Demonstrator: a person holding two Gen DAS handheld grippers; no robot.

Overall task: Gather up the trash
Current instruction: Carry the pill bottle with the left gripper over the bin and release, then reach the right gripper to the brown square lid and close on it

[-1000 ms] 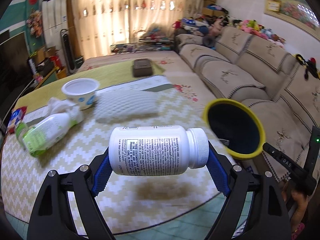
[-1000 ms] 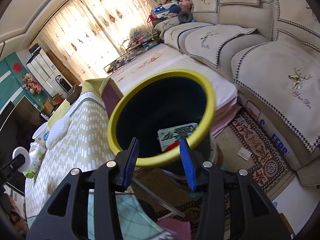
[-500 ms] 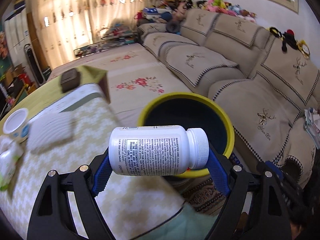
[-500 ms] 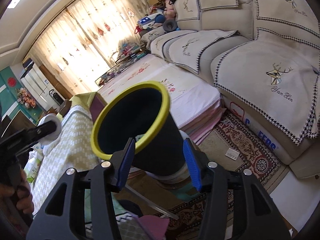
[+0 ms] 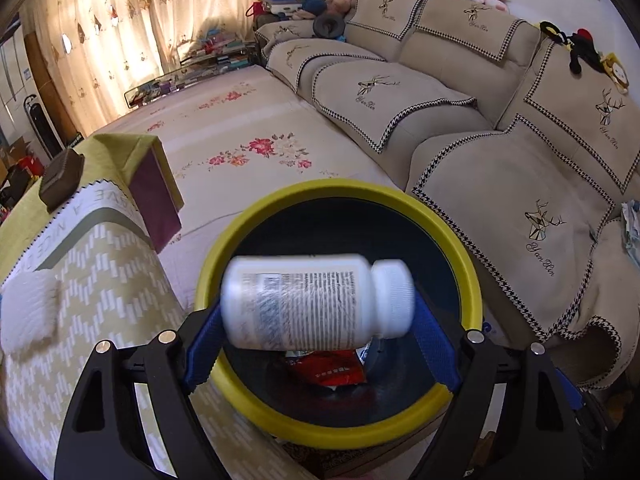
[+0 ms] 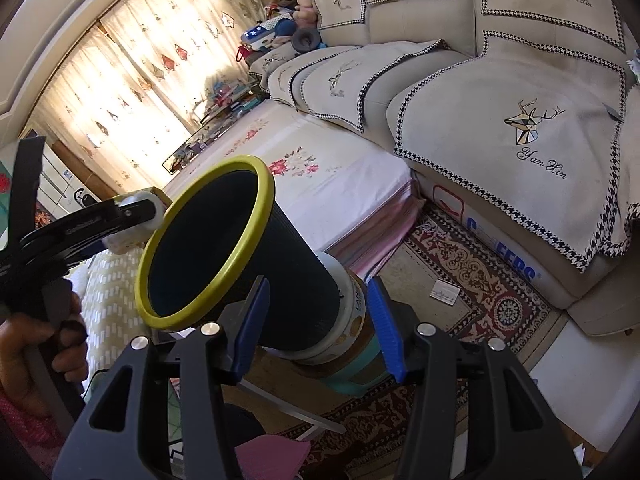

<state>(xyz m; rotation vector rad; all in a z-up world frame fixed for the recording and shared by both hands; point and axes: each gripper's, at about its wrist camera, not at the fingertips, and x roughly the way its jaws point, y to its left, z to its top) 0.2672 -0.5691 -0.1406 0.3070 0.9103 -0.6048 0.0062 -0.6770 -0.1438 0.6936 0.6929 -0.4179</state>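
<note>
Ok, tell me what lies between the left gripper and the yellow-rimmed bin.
A white pill bottle, sideways and blurred, lies between the left gripper's blue pads, directly over the bin's open mouth. The left wrist view shows this.

A white plastic pill bottle with a ribbed white cap and a label of fine black print lay on its side, cap to the right, blurred, over the mouth of the trash bin. The bin was a dark, ribbed cylinder with a yellow-green rim, tilted toward the table in the right wrist view. Inside it, near the bottom, lay a red wrapper and other packaging.
</note>
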